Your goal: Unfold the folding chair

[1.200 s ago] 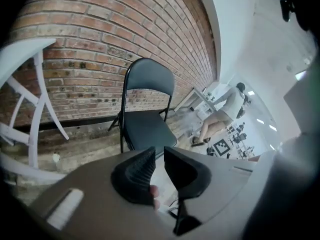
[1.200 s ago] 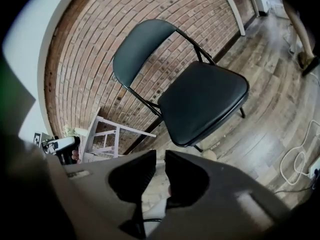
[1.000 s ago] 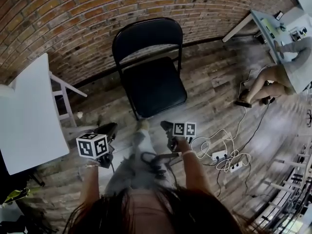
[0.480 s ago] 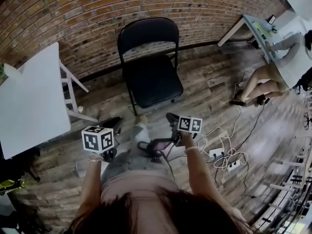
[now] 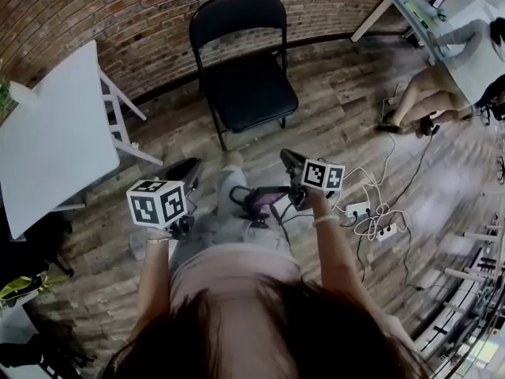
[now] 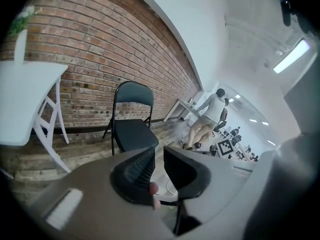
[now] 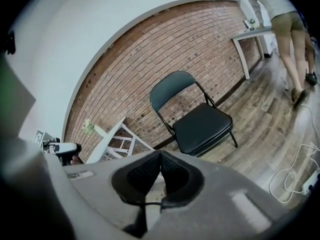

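Black folding chair [image 5: 252, 93], unfolded, well beyond both jaws, seemingly untouched

At the top centre of the head view, your folding chair [image 5: 245, 69] stands before the brick wall [image 5: 118, 14], with the table [image 5: 55, 148] at the left edge and a desk [image 5: 410, 14] in the upper right corner. Your left gripper [image 5: 184, 174] and right gripper [image 5: 290, 161] sit lower in the frame, well apart from the chair (the left one nearer the table). A power strip [image 5: 359, 209] lies on the floor [image 5: 339, 125] right of the right gripper.
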A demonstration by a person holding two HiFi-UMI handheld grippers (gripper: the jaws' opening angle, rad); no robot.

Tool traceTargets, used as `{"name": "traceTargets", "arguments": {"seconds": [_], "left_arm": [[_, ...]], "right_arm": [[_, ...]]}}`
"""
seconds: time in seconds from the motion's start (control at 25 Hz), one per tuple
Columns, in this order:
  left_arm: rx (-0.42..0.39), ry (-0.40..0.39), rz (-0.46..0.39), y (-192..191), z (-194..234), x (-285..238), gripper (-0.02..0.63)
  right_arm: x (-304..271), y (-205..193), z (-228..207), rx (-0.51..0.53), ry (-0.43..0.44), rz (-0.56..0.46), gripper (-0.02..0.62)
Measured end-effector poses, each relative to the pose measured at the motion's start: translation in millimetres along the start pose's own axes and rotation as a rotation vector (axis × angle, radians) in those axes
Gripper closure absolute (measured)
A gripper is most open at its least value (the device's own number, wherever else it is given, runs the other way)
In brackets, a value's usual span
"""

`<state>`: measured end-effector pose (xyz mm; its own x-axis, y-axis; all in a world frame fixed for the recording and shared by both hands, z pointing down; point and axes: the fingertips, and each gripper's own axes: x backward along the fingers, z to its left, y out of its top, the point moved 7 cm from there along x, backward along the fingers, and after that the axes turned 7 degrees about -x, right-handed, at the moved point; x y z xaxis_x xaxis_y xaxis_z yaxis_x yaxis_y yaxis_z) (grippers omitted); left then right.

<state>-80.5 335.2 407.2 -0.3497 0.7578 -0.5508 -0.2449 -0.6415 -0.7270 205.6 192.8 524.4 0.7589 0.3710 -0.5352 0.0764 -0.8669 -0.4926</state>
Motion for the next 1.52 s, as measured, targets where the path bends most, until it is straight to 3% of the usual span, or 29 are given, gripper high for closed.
{"name": "traceTargets", "arguments": {"seconds": [0.56, 0.76, 1.08, 1.52], "left_arm": [[-0.035, -0.081, 0.032, -9, -53, 6, 0.558], [-0.058, -0.024, 0.016, -6, -69, 4, 0.606], [-0.004, -0.001, -0.015, -13, -103, 8, 0.607], [0.037, 0.079, -0.007, -23, -129, 29, 0.607]], "right_arm": [[59, -11, -2, -0.044, 0.011, -0.118, 0.601], [77, -6, -3, -0.001, 0.013, -0.123, 0.601], [105, 1, 10, 0.137, 0.013, -0.051, 0.601], [145, -1, 28, 0.190, -0.046, -0.034, 0.603]]}}
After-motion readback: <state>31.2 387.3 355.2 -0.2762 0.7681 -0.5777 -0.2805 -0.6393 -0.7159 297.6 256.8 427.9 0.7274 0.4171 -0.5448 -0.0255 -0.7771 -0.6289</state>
